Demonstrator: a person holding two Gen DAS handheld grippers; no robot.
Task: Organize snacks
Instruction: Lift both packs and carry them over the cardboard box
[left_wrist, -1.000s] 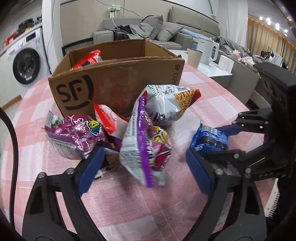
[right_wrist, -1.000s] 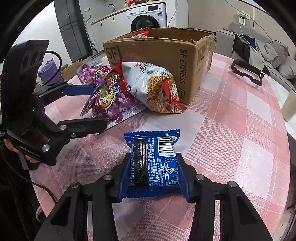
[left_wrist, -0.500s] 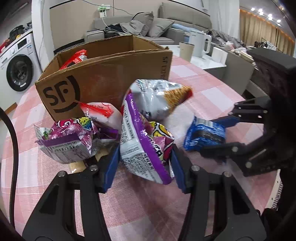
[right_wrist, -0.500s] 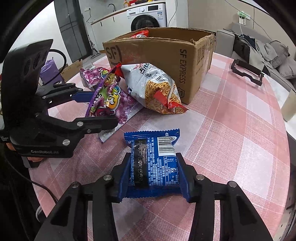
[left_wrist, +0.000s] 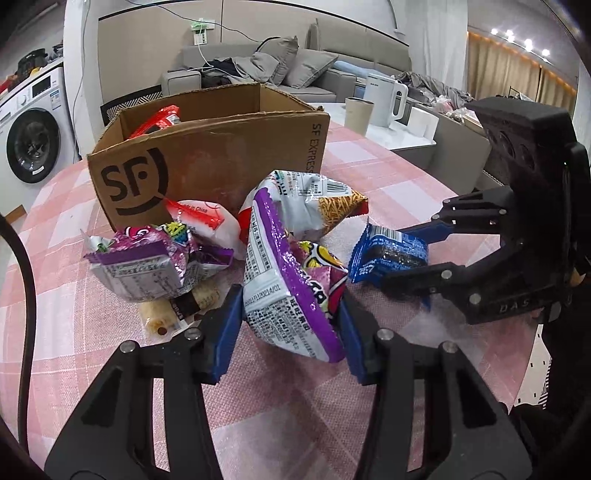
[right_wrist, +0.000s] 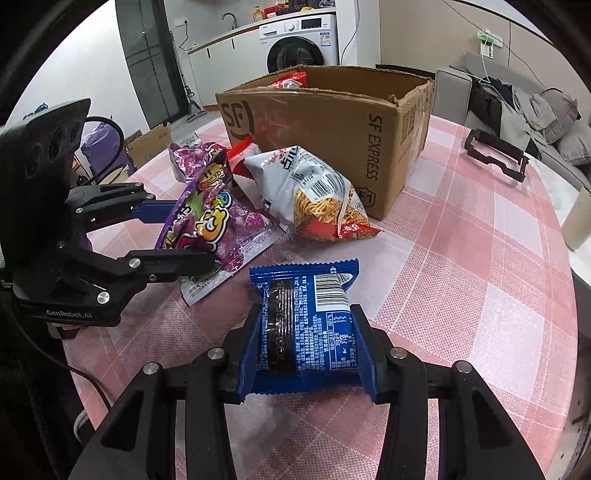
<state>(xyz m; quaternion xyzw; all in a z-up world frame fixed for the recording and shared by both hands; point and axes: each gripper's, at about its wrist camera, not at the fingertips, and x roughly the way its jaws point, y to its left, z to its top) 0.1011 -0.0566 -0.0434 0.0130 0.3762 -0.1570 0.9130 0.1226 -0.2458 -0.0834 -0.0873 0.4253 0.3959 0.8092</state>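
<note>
My left gripper (left_wrist: 288, 328) is shut on a purple snack bag (left_wrist: 291, 280) and holds it tilted just above the pink checked table; it shows in the right wrist view (right_wrist: 210, 221) too. My right gripper (right_wrist: 306, 350) is shut on a blue cookie packet (right_wrist: 306, 317), also seen in the left wrist view (left_wrist: 388, 251). An open SF cardboard box (left_wrist: 221, 155) stands behind, with a red packet (left_wrist: 159, 118) inside. A silver noodle-snack bag (right_wrist: 310, 192), a second purple bag (left_wrist: 147, 258) and a white-red packet (left_wrist: 207, 218) lie in front of the box.
A small wafer packet (left_wrist: 177, 310) lies under the second purple bag. A black frame (right_wrist: 495, 155) lies on the table's far right. A cup (right_wrist: 580, 218) stands at the right edge. A kettle (left_wrist: 384, 99) and sofa are beyond the table.
My left gripper closed on the purple snack bag and lifted it up off the pile. My right gripper kept its hold on the blue packet and stayed put.
</note>
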